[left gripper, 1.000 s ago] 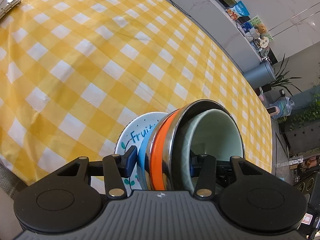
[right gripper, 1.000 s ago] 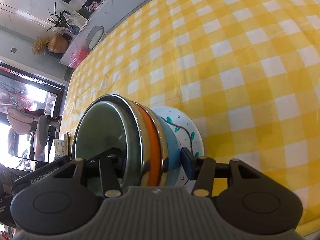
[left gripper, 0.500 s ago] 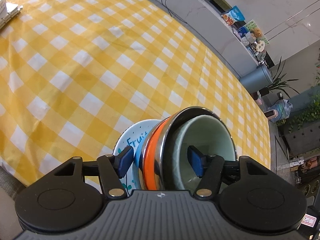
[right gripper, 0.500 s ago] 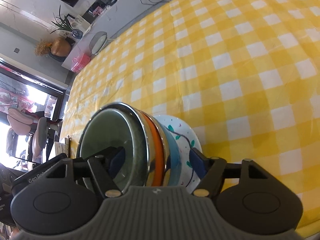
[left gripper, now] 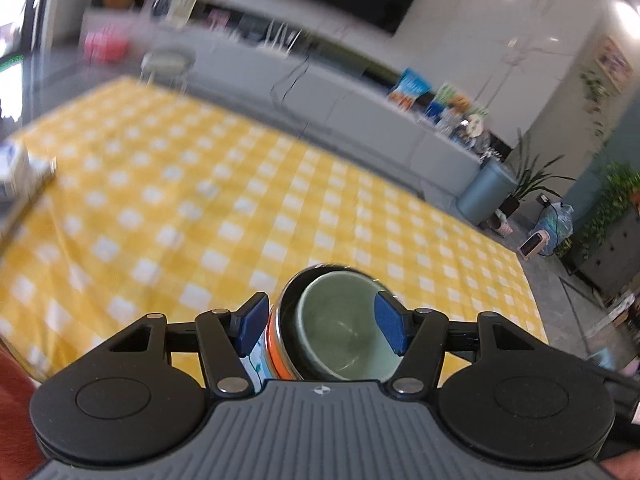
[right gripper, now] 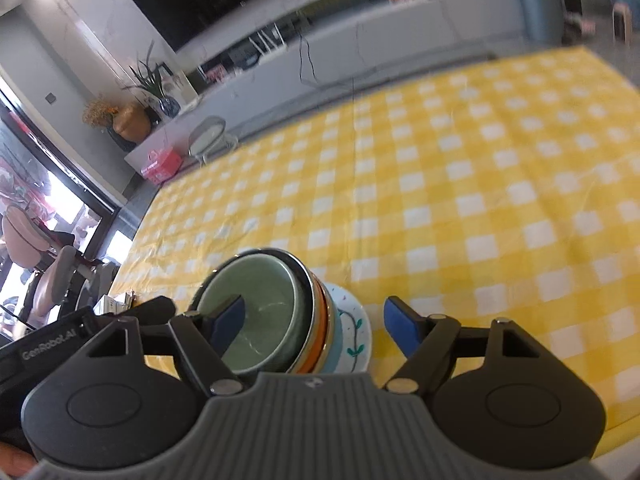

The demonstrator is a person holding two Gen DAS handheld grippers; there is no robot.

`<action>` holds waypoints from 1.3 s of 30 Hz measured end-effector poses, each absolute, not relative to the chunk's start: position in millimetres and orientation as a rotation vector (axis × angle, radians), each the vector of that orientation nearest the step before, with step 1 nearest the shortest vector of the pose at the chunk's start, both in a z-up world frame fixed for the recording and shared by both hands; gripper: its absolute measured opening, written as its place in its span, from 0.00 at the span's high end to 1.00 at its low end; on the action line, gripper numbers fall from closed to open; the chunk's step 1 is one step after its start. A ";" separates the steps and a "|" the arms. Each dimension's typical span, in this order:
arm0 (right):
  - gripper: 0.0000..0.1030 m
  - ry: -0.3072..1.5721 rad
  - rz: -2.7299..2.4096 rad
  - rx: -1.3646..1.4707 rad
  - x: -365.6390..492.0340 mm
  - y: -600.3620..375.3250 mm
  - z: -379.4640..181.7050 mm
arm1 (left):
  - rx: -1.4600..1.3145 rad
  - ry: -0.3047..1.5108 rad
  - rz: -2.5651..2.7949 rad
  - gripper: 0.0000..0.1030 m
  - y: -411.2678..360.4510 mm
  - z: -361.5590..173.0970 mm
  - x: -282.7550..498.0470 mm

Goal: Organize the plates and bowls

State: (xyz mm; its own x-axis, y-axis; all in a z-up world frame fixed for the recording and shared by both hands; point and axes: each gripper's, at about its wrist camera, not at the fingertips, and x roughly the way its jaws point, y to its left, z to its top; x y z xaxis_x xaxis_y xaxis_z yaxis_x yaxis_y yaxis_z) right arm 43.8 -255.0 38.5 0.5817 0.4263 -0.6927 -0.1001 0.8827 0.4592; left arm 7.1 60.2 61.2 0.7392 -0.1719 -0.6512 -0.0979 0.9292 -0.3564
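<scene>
A stack of dishes stands on the yellow checked tablecloth [left gripper: 200, 200] near its front edge. A pale green bowl [left gripper: 344, 336] sits on top, nested in a steel bowl with an orange band [left gripper: 276, 344], over a blue bowl and a white plate with leaf drawings [right gripper: 356, 336]. My left gripper [left gripper: 320, 328] is open, its blue pads wide on either side of the stack's near rim. My right gripper [right gripper: 316, 324] is open too; its left pad hangs over the green bowl [right gripper: 260, 320], its right pad stands clear of the plate.
A box and a book-like object [left gripper: 20, 172] lie at the table's left edge. A grey low cabinet [left gripper: 360, 112] with snack packets runs behind the table. A blue-grey bin [left gripper: 486, 192] and plants stand at the right. Chairs [right gripper: 48, 272] stand at the left.
Both grippers have opened wide, let go of the stack and tilted up, so the room shows. The stack now rests on the table.
</scene>
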 end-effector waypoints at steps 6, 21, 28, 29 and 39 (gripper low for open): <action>0.23 0.755 0.300 0.296 -4.9 -263.1 68.4 | -0.208 0.606 -0.055 0.32 30.9 80.4 -34.1; 0.20 0.464 0.141 0.025 -118.3 -272.3 52.0 | -0.055 0.489 -0.033 0.36 3.1 57.6 -96.5; 0.16 0.440 0.092 0.005 -124.2 -268.4 41.0 | -0.028 0.516 -0.011 0.34 -1.5 34.8 -104.5; 0.16 0.449 0.086 -0.001 -123.1 -267.5 38.2 | -0.008 0.535 -0.013 0.34 -4.1 32.1 -103.2; 0.12 0.569 0.100 -0.006 -111.6 -259.3 12.3 | 0.068 0.683 -0.038 0.27 -18.5 6.6 -89.5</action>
